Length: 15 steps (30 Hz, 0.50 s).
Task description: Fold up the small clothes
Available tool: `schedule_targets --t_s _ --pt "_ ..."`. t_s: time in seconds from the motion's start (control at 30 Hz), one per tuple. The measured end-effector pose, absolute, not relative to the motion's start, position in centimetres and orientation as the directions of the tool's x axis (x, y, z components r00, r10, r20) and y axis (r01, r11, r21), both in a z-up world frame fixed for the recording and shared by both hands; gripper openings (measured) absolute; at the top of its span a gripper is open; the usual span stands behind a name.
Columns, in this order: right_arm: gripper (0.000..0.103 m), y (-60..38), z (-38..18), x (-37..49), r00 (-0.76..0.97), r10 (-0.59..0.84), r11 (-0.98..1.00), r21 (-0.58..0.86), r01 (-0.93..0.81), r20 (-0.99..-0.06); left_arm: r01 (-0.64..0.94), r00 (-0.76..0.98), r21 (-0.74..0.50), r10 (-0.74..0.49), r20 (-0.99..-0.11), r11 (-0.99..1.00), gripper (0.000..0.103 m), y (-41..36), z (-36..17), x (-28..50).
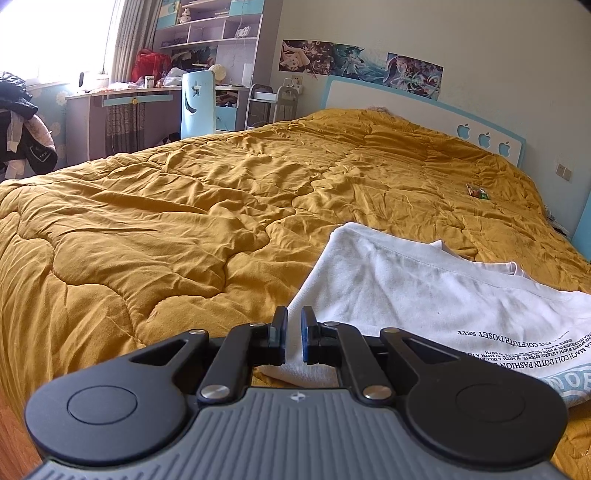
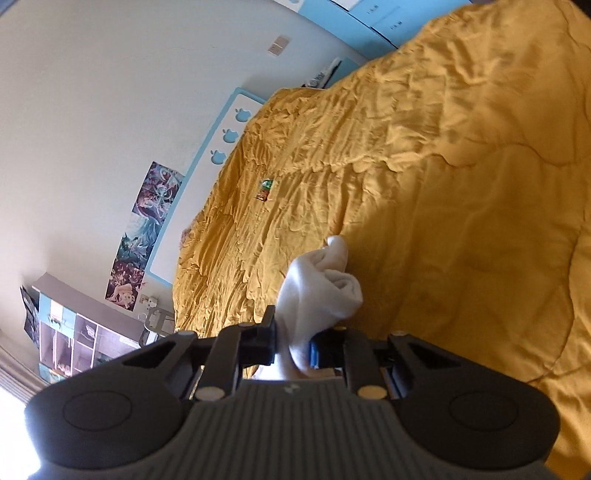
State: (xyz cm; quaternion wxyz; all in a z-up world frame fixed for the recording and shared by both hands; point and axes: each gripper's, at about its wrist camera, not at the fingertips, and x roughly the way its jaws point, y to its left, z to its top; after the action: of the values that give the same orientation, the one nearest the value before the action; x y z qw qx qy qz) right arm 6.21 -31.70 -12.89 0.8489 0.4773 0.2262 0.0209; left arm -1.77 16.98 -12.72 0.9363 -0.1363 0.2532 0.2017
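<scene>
Lying spread on the mustard-yellow quilt (image 1: 192,221) of the bed, the white T-shirt (image 1: 424,291) stretches ahead and to the right of the left gripper (image 1: 294,332), with upside-down black lettering (image 1: 517,350) on the part nearest the camera. The left gripper's jaws stand narrow, almost together, with an edge of the shirt's white cloth running between its fingers (image 1: 308,334); the pads appear to pinch it.

In the right wrist view the scene is rolled sideways, the headboard (image 2: 207,177) and posters (image 2: 147,229) slanting up the left. The right gripper (image 2: 293,341) is clamped narrowly on a bunched fold of the same white cloth (image 2: 321,288), which rises in a crumpled roll just ahead of the fingertips, clear of the quilt behind it.

Well beyond both grippers, a small green and red wrapper (image 1: 478,192) lies on the quilt near the headboard. A desk (image 1: 122,99) and shelves (image 1: 210,29) stand far left of the left gripper.
</scene>
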Motion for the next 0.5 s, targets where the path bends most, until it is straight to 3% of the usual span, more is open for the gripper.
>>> schedule_targets --t_s 0.23,0.5 --pt "0.010 -28.0 -9.0 5.3 0.922 0.208 0.711 0.698 0.087 -0.327 -0.453 0.802 -0.287 0.245 -0.544 0.844 0.007 19.4 -12.4 -2.9" --pt "0.010 -21.6 -4.4 4.9 0.940 0.252 0.815 0.575 -0.077 -0.232 -0.492 0.805 -0.299 0.296 -0.514 0.818 0.008 21.5 -12.1 -4.5"
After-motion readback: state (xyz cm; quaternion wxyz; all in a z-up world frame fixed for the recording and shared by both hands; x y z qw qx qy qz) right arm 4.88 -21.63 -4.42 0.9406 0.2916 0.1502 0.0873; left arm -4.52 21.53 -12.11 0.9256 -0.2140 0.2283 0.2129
